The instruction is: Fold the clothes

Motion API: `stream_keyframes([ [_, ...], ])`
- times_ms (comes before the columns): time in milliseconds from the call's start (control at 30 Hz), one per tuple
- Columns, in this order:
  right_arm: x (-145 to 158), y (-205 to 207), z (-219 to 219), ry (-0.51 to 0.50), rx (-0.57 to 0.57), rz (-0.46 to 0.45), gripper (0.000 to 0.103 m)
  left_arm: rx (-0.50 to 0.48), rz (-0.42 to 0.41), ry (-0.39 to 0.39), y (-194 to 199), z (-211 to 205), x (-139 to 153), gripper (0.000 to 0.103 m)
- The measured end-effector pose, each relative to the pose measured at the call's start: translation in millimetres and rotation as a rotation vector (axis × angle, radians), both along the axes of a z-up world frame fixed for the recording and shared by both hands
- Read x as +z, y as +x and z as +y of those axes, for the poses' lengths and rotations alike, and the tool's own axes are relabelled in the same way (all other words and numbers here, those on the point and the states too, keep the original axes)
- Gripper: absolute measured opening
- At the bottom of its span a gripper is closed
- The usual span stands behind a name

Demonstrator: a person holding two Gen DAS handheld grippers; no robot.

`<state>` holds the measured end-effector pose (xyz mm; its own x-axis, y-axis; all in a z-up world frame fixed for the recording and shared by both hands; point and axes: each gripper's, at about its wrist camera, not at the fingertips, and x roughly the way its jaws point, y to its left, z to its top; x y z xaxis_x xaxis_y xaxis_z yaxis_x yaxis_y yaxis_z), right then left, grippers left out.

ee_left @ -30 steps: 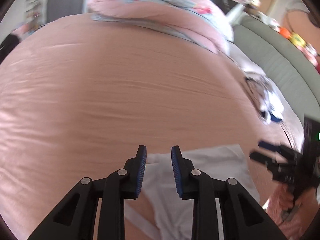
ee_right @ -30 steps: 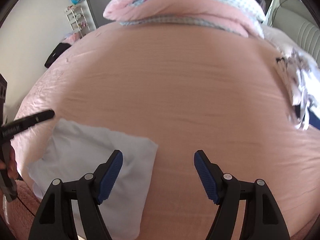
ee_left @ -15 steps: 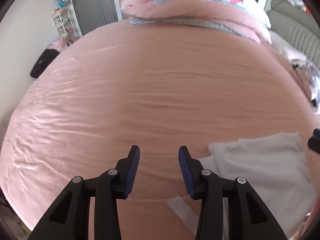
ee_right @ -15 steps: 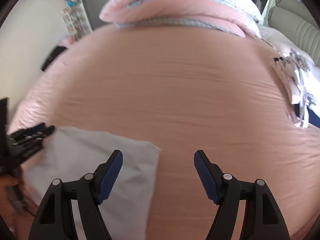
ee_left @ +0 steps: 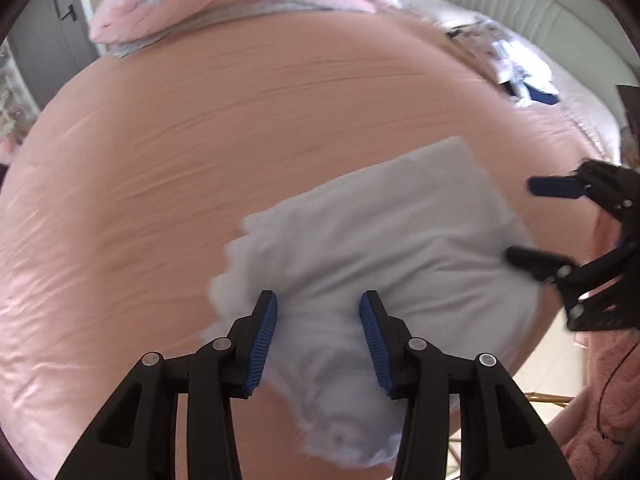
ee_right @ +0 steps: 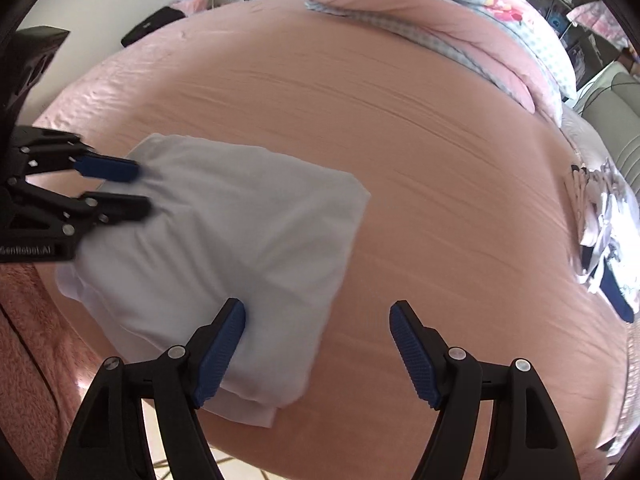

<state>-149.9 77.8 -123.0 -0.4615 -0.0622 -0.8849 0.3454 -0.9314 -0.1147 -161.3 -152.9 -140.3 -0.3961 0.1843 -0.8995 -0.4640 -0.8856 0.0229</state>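
Note:
A white garment (ee_left: 380,240), folded into a thick rectangle, lies on the pink bed sheet (ee_left: 200,140) near the bed's front edge. My left gripper (ee_left: 318,300) hovers over its near end. Its jaws are opening; cloth lies below the gap, but the pads press on nothing. In the right wrist view the left gripper (ee_right: 142,188) sits at the white garment's (ee_right: 240,240) left edge. My right gripper (ee_right: 316,340) stands wide open over the garment's right near corner, one finger above cloth, the other above bare sheet. It also shows at the right of the left wrist view (ee_left: 520,220).
A rolled pink quilt (ee_right: 440,12) lies along the far side of the bed. A heap of patterned clothes (ee_right: 600,220) sits at the right edge, by a grey-green headboard (ee_left: 520,0). A fluffy pink sleeve (ee_left: 612,380) shows low right. Floor shows below the bed's near edge.
The left gripper's jaws have widened, and it has swung over the white garment, which now lies under its fingers. The right gripper has rolled and shifted along the garment's edge, still wide open.

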Motion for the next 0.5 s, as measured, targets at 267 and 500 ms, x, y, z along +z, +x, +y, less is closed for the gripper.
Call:
stream_keyframes([
  [267,29,16,17,-0.198,-0.071,0.061,0.074,-0.045,0.051,0.12,30,28,19,0.041],
  [500,-8,17,-7,-0.143,0.019,-0.047,0.075,-0.016,-0.049,-0.096,26,30,-2,0.066],
])
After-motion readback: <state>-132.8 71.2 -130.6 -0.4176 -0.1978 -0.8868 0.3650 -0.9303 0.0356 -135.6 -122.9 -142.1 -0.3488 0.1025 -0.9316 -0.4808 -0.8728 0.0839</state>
